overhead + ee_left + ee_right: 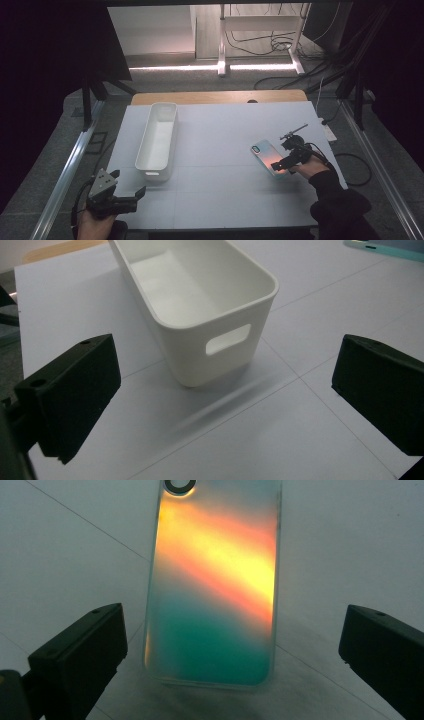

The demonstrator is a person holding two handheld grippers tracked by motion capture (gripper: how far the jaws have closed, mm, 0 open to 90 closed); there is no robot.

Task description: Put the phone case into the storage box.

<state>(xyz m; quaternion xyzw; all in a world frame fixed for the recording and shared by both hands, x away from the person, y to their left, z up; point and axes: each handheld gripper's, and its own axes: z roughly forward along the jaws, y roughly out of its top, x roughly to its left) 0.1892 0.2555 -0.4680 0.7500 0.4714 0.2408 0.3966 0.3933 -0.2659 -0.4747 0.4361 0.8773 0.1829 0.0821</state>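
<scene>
A white sheet covers the table (pixel 220 175), which stands in a dim room with cables on the floor behind it. The right gripper (pixel 232 655) has its jaws spread wide and holds nothing; between them, flat on the sheet, lies the near end of an iridescent phone case (pixel 215 590), orange across the middle and teal toward the gripper. In the high view the right gripper (pixel 282 165) sits at the case's (pixel 265 155) near right edge, on the table's right side. The left gripper (pixel 225 405) is likewise wide open and empty, near the table's front left corner, pointed at the handle end of a white bin (pixel 200 295) just ahead.
</scene>
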